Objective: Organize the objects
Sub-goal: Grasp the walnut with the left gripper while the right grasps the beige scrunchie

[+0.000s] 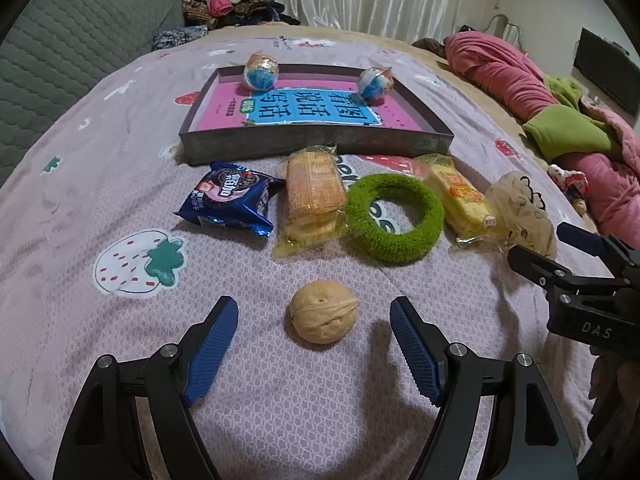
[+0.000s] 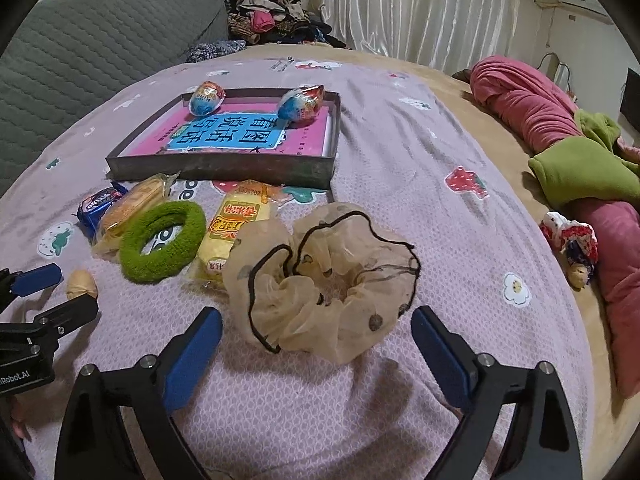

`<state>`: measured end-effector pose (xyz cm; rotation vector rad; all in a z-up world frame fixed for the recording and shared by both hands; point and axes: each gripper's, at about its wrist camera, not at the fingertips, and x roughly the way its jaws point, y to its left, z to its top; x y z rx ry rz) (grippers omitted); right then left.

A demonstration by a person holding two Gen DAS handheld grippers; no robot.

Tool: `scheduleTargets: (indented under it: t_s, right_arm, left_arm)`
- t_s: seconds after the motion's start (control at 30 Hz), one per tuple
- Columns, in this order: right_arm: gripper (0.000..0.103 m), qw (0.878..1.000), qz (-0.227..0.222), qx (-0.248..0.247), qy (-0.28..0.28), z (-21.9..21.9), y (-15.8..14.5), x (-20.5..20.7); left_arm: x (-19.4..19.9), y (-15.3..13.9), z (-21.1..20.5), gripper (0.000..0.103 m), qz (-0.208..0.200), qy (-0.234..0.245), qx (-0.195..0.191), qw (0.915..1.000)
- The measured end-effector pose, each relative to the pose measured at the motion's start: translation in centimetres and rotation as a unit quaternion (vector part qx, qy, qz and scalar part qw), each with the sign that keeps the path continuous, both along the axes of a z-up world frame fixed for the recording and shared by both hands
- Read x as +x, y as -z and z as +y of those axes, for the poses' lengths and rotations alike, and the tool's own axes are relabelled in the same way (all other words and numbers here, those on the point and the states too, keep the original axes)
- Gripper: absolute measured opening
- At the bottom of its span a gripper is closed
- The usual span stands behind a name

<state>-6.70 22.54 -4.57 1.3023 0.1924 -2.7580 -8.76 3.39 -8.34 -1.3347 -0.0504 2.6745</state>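
Note:
A walnut (image 1: 322,312) lies on the bedspread between the wide-open fingers of my left gripper (image 1: 314,308); it also shows in the right wrist view (image 2: 81,284). A beige sheer scrunchie (image 2: 324,276) sits just ahead of my open right gripper (image 2: 316,326). Behind lie a blue Oreo pack (image 1: 228,200), two wrapped cakes (image 1: 314,196) (image 1: 460,196) and a green fuzzy ring (image 1: 394,216). A shallow dark box (image 1: 320,142) holds a pink book and two foil eggs (image 1: 261,70) (image 1: 374,82).
The bed is covered by a lilac strawberry-print spread (image 1: 100,184). Pink and green bedding (image 2: 560,148) is piled along the right edge. A grey quilted headboard (image 1: 60,60) is at the left, and clothes (image 2: 272,20) are heaped at the back.

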Motion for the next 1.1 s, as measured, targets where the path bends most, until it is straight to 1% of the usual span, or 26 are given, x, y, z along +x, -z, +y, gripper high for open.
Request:
scheduleTargets:
  t_s: [0.03, 0.1, 0.2, 0.33, 0.4, 0.47, 0.53, 0.6, 0.63, 0.67, 0.7, 0.77, 0.8, 0.93, 1.0, 1.1]
  right_arm:
    - [0.087, 1.0, 0.0, 0.0, 0.0, -0.1, 0.1, -0.1]
    - [0.084, 1.0, -0.002, -0.001, -0.002, -0.2, 0.2, -0.4]
    - [0.078, 1.0, -0.002, -0.001, -0.003, -0.3, 0.3, -0.6]
    - [0.069, 1.0, -0.009, -0.002, -0.01, -0.6, 0.8, -1.0]
    - [0.066, 1.0, -0.011, 0.001, -0.012, -0.8, 1.0, -1.1]
    - [0.059, 1.0, -0.01, 0.005, -0.015, -1.0, 1.1, -1.2]
    - [0.055, 1.0, -0.01, 0.008, -0.017, -1.1, 1.2, -1.3]
    - [0.049, 1.0, -0.012, 0.007, -0.018, -1.1, 1.3, -1.4]
    - [0.044, 1.0, -0.014, 0.004, -0.019, -1.0, 1.4, -1.5]
    - [0.037, 1.0, -0.015, 0.001, -0.02, -1.0, 1.4, -1.5]
    - [0.034, 1.0, -0.017, -0.004, -0.019, -0.9, 1.5, -1.5]
    - [0.031, 0.999, -0.022, -0.014, -0.018, -0.5, 1.5, -1.6]
    - [0.03, 0.999, -0.022, -0.017, -0.017, -0.5, 1.5, -1.5]
    - [0.023, 0.999, -0.015, -0.036, -0.016, 0.1, 0.9, -1.1]
    - [0.022, 0.999, -0.013, -0.048, -0.018, 0.4, 0.5, -0.9]
    - [0.02, 0.997, -0.007, -0.069, -0.026, 0.5, -0.2, -0.5]
  left_arm:
    - [0.0, 0.1, 0.0, 0.079, 0.0, -0.001, -0.003, 1.0]
    - [0.0, 0.1, -0.1, 0.079, 0.004, -0.004, -0.005, 1.0]
    - [-0.1, 0.2, -0.3, 0.08, 0.004, -0.003, 0.003, 1.0]
    - [-0.1, 0.3, -0.1, 0.079, 0.009, -0.002, -0.002, 1.0]
    - [-0.2, 0.3, 0.0, 0.074, 0.009, 0.0, -0.004, 1.0]
    - [-0.2, 0.4, 0.1, 0.068, 0.009, 0.003, -0.005, 0.9999]
    - [-0.1, 0.5, 0.3, 0.065, 0.009, 0.005, -0.011, 0.9999]
    - [-0.1, 0.6, 0.5, 0.057, 0.007, 0.009, -0.012, 0.9999]
    - [-0.1, 0.6, 0.5, 0.054, 0.006, 0.01, -0.011, 0.9999]
    - [-0.1, 0.7, 0.5, 0.046, 0.004, 0.011, -0.009, 0.9999]
    - [-0.1, 0.8, 0.5, 0.041, 0.004, 0.01, -0.009, 0.9999]
    - [0.0, 0.8, 0.5, 0.038, 0.005, 0.01, -0.018, 0.9998]
    - [0.0, 0.7, 0.6, 0.034, 0.008, 0.01, -0.018, 0.9998]
    - [0.3, 0.6, 0.5, 0.034, 0.011, 0.007, -0.018, 0.9998]
    - [0.5, 0.5, 0.4, 0.034, 0.016, 0.004, -0.022, 0.9996]
    - [0.4, 0.4, 0.0, 0.034, 0.016, -0.001, -0.015, 0.9998]
